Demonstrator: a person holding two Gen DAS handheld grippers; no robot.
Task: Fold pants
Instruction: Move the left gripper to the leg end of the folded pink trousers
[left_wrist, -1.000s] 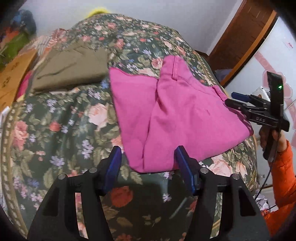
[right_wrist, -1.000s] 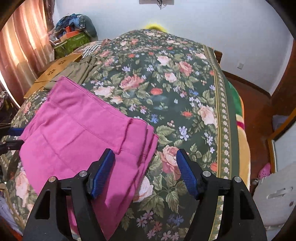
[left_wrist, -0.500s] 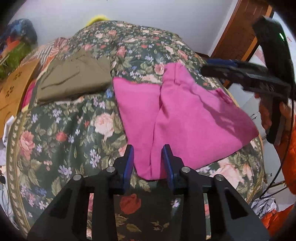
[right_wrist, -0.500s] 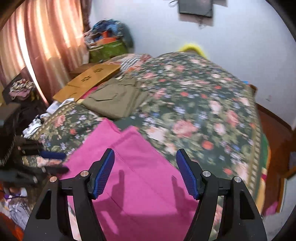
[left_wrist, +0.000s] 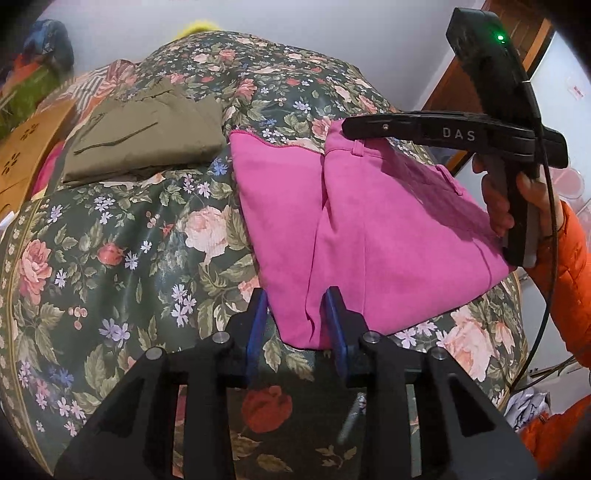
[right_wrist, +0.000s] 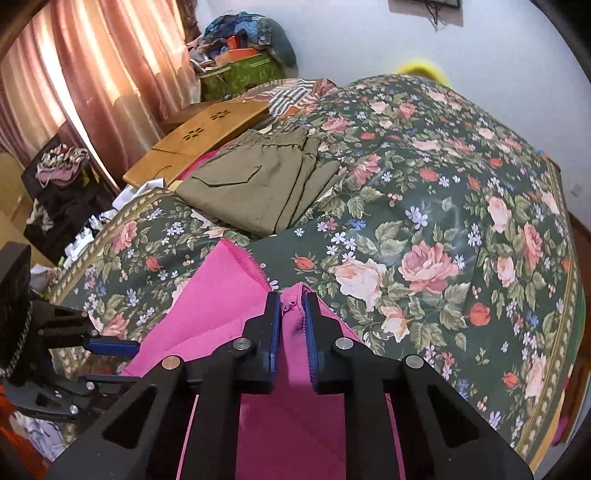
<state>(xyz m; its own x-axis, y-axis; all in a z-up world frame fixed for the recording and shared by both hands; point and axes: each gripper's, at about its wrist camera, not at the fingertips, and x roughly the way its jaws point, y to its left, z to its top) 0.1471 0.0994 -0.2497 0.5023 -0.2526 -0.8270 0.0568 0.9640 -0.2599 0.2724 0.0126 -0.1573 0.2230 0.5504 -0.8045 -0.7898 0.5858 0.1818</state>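
Pink pants (left_wrist: 388, 240) lie folded lengthwise on the floral bedspread (left_wrist: 110, 240). My left gripper (left_wrist: 295, 325) is shut on their near corner, and the fabric fills the narrow gap between its blue pads. In the left wrist view my right gripper (left_wrist: 354, 127) reaches in from the right over the far waistband. In the right wrist view that right gripper (right_wrist: 291, 321) has its jaws closing on the waistband corner of the pink pants (right_wrist: 207, 317), with the zip end pinched between the pads. The left gripper (right_wrist: 110, 362) shows at the left edge.
Folded olive pants (left_wrist: 147, 144) lie on the bed beyond the pink ones, also seen in the right wrist view as olive pants (right_wrist: 258, 192). A wooden board (right_wrist: 199, 140) and piled clutter sit by the curtain. A hand with an orange sleeve (left_wrist: 569, 258) holds the right gripper.
The left gripper's jaws narrowed onto the near corner of the pink pants. The right gripper swung across the pants to the far waistband corner and its wide jaws came together on it.
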